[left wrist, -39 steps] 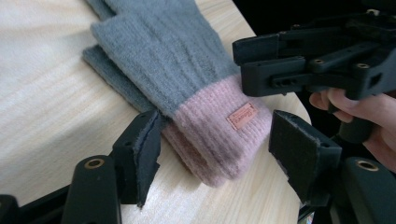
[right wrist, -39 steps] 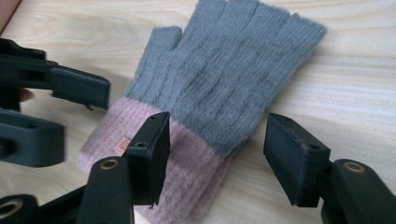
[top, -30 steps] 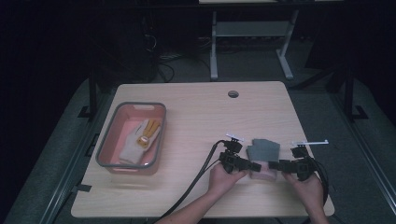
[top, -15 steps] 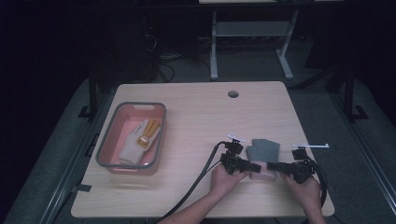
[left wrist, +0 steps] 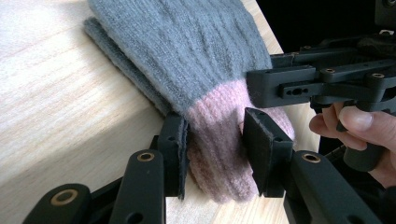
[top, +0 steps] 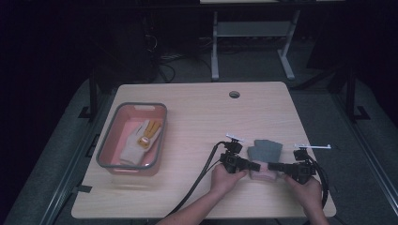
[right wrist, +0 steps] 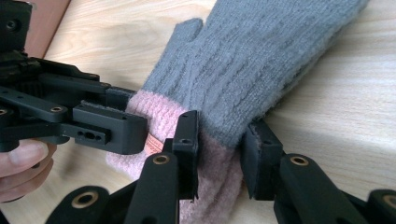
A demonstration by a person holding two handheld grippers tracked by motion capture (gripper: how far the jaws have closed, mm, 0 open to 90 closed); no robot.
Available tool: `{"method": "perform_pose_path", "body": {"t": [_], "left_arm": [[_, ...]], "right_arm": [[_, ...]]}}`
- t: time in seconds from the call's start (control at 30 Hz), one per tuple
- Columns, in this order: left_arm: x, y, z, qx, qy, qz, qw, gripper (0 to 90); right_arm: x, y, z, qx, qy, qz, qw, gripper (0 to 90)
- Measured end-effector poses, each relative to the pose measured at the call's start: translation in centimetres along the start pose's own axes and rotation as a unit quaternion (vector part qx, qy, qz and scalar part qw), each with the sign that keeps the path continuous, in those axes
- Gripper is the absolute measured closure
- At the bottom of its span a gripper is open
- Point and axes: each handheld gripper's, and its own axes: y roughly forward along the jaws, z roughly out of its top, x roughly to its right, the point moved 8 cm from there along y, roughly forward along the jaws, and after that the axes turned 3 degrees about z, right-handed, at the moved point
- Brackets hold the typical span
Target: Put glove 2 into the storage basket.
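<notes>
The high view looks forward and down from above the person's side, taking in the whole tabletop [top: 197,122] from its near edge to its far edge. The left gripper view sits very close, low over the tabletop near its right edge. The right gripper view is equally close, facing the opposite way. All three share the grey and pink mitten [top: 264,154] [left wrist: 205,84] [right wrist: 243,79] by the near right corner

We note a grey cable-knit mitten [left wrist: 187,51] with a pink ribbed cuff [left wrist: 219,144]. Both sets of tongs, left [top: 257,165] and right [top: 272,166], are black. The surface [top: 197,112] is pale wood grain. The tub [top: 109,143] is pink with a grey rim; the glove [top: 141,138] inside is off-white and mustard yellow.
</notes>
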Motion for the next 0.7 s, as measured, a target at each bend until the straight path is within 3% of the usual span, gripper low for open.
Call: {"method": "perform_pose_path", "body": {"t": [0.1,0.23,0.37,0.53,0.6,0.7], "left_arm": [[-0.12,-0.23,0.02,-0.003,0.001,0.001,1.0000,58.5],[-0.27,-0.17,-0.10,-0.007,-0.002,0.003,1.0000,52.9],[-0.17,-0.07,-0.16,-0.009,-0.006,-0.002,0.9999,53.0],[-0.17,0.06,-0.18,-0.011,-0.014,-0.009,0.9998,56.2],[-0.19,-0.06,-0.03,-0.003,-0.012,-0.016,0.9998,63.0],[-0.13,-0.21,-0.02,-0.005,-0.006,-0.023,0.9997,64.9]], "right_arm": [[-0.10,0.09,-0.06,-0.001,-0.005,0.001,1.0000,68.1],[-0.02,-0.08,-0.07,-0.010,-0.016,-0.022,0.9996,54.7],[0.38,-0.01,-0.30,-0.019,0.005,-0.015,0.9997,50.9],[0.20,0.34,-0.36,-0.020,0.026,0.013,0.9994,61.1],[0.07,0.29,-0.26,-0.018,0.017,0.015,0.9996,66.2],[-0.27,0.11,-0.13,-0.020,0.001,0.009,0.9998,68.6]]}}
